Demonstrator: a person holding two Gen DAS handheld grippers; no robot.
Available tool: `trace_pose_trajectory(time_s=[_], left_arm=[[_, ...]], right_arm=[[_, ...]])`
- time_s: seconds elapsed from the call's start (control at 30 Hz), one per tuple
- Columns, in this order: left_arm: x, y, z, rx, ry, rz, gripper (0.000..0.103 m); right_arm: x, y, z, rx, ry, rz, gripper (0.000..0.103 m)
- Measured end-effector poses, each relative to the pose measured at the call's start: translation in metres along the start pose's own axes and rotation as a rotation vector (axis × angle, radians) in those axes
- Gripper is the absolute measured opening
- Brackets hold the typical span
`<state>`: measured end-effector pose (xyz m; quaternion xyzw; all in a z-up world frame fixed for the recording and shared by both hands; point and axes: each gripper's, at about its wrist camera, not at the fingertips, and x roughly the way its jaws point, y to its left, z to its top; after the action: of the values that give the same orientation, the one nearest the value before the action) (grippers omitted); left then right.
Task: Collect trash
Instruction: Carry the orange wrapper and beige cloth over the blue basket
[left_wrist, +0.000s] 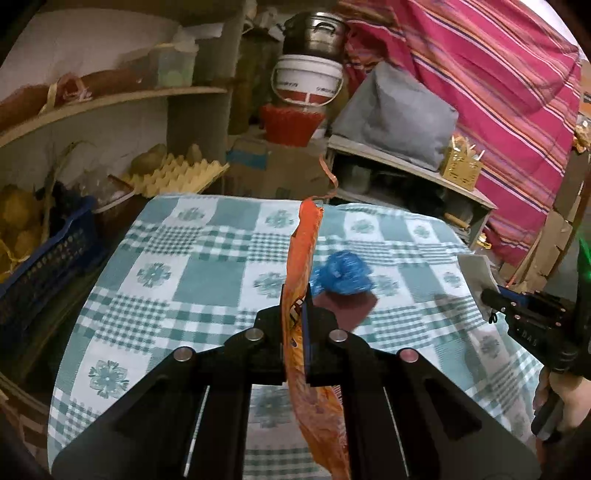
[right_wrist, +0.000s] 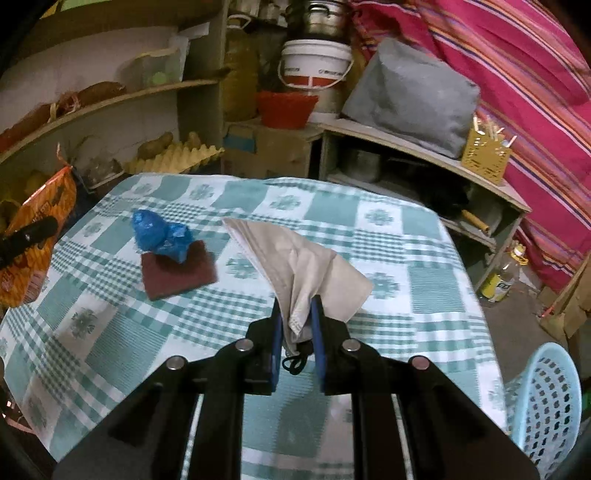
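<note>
A: Tabletop in green-checked cloth (right_wrist: 388, 258) is clear toward its right edge; the pale blue perforated plastic basket (right_wrist: 546, 402) stands below there.

B: Left gripper (left_wrist: 295, 310) jaws pinch the orange foil wrapper (left_wrist: 303, 258); right gripper (right_wrist: 297, 325) jaws clamp the crumpled beige paper (right_wrist: 295, 266). Carry both high over the edge.

A: The blue plastic wad (right_wrist: 162, 236) sits on the maroon scouring pad (right_wrist: 177, 273), mid-tabletop.

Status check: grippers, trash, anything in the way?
Left gripper shut on orange wrapper. Right gripper shut on grey cloth. Blue bag on table. Nothing blocking.
</note>
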<state>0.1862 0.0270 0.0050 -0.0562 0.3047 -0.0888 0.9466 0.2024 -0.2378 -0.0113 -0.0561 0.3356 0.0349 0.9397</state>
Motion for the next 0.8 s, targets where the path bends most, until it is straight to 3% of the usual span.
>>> trace_pose_trajectory(time_s=[0.43,0.8], left_arm=[[0.005,-0.077,0.003,0.068,-0.004,-0.067,0.004],[0.019,-0.170,-0.005,0.146,0.014,-0.170,0.004]], right_arm=[[-0.044,-0.084,-0.016,0.094,-0.051,-0.087,0.015],[-0.085,-0.165,-0.047,0.202,-0.079,-0.173,0.015]])
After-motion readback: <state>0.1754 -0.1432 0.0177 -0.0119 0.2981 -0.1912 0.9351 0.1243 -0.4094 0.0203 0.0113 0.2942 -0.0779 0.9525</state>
